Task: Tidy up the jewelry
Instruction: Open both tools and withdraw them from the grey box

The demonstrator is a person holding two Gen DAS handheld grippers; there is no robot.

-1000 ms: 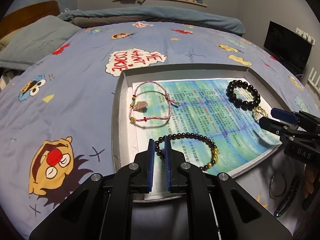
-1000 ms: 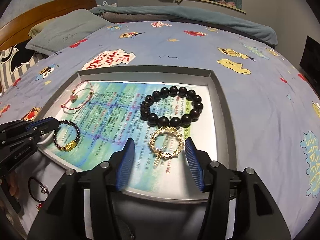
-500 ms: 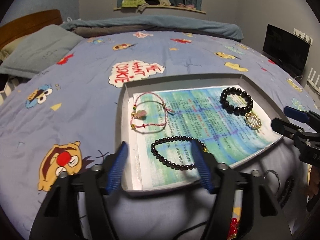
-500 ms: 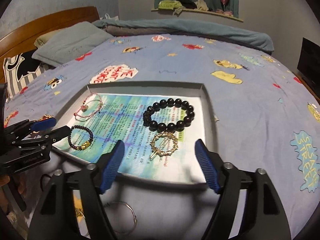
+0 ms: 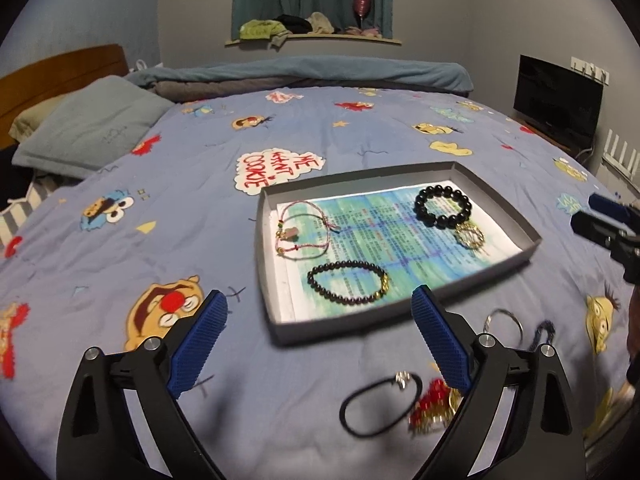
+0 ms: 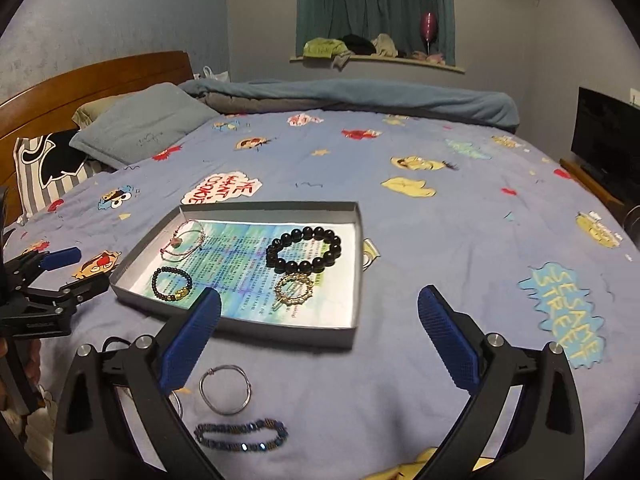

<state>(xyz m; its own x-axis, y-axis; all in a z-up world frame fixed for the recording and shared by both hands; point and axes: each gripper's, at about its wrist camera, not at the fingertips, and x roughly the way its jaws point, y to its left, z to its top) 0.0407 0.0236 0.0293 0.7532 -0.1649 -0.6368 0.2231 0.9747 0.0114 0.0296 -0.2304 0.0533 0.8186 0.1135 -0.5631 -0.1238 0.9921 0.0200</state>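
The bed cover [image 6: 460, 248] reads "ME WANT COOKIE" beside the grey tray [image 5: 532, 236] and "SESAME STREET" at the right; the print on the tray's blue-green sheet [image 6: 240, 256] is too small to read. The left gripper [image 5: 318, 340] and the right gripper [image 6: 320, 340] have just been opening and stand wide with nothing between the fingers. In the tray lie a pink cord bracelet [image 5: 302, 232], a small dark bead bracelet [image 5: 348, 282], a large black bead bracelet [image 6: 304, 250] and a gold ring-shaped piece [image 6: 294, 288]. On the cover near the tray lie a silver hoop [image 6: 225, 390], a blue bead strand [image 6: 240, 436], a black cord loop [image 5: 380, 404] and a red-gold piece [image 5: 434, 404]. Behind are a wooden headboard, pillows and curtains.
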